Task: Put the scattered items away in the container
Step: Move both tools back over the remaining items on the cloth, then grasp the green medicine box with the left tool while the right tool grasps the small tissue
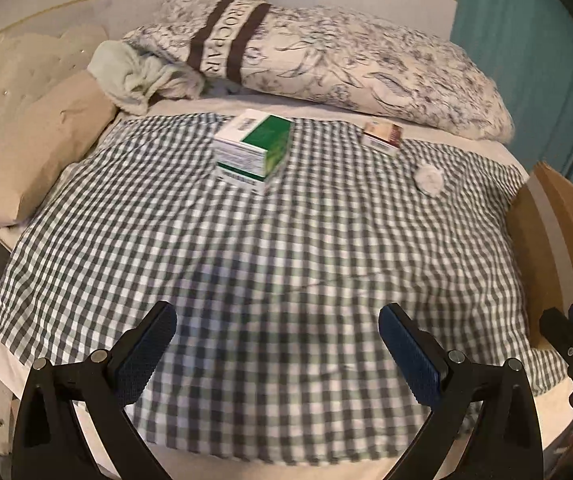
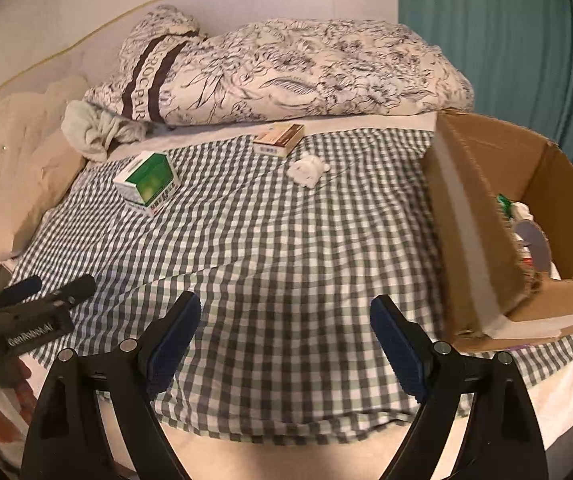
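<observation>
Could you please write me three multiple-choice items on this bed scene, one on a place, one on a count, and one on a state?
1. Where is the cardboard box?
A. at the checked cloth's right edge
B. on the pillow
C. on the floor

2. How many loose items lie on the checked cloth?
A. one
B. three
C. six

3. How are the right tongs?
A. open and empty
B. shut on a carton
C. shut on tissue

Answers:
1 A, it stands at the right.
2 B, green carton, brown carton, crumpled tissue.
3 A, only cloth shows between them.
</observation>
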Motion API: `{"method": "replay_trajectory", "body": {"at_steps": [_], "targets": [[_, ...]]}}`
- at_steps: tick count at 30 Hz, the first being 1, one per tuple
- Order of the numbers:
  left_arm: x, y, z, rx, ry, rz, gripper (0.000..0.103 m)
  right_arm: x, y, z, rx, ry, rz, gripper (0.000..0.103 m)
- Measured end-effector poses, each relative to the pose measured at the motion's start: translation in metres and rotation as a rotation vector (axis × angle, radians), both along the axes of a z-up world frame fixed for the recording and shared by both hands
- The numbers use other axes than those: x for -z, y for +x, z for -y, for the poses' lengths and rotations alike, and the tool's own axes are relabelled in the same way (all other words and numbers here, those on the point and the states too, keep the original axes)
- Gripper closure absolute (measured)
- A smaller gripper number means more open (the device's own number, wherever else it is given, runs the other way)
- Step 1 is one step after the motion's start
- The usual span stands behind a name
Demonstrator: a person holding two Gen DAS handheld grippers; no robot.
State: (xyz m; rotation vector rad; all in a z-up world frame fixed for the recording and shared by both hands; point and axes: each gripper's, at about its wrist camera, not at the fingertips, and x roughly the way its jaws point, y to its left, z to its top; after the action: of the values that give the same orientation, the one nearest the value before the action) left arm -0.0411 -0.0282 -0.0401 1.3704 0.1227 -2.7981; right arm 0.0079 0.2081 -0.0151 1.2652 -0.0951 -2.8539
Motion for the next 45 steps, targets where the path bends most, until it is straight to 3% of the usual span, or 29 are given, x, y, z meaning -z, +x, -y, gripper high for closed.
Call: {"method": "replay_trajectory", "body": {"at_steps": [11,19,28,31,39,45], "targets": [[0.022,-0.06,0.022,-0.018,-0.056,0.009,0.0,0.022,-0.056,0.014,-0.004,0.01,0.036,0.016],[0.035,-0.132,0.03,-0.005,-0.081,-0.006,0.0,0.034,-0.133,0.007,0.032,-0.016,0.047,0.016],[0.053,-0.195,0.034,0.023,-0.057,0.007,0.0,0.055,-0.214,-0.005,0.082,-0.012,0.071,0.016],[0.058,-0.211,0.033,0.034,-0.092,0.006,0.0,0.064,-0.232,-0.005,0.089,0.028,0.065,0.016],[0.078,-0.25,0.028,0.076,-0.138,0.023,0.0,0.094,-0.278,-0.022,0.148,-0.007,0.099,0.016],[0.085,-0.266,0.031,0.067,-0.096,0.013,0.0,0.113,-0.305,-0.031,0.2,-0.004,0.145,0.016]]}}
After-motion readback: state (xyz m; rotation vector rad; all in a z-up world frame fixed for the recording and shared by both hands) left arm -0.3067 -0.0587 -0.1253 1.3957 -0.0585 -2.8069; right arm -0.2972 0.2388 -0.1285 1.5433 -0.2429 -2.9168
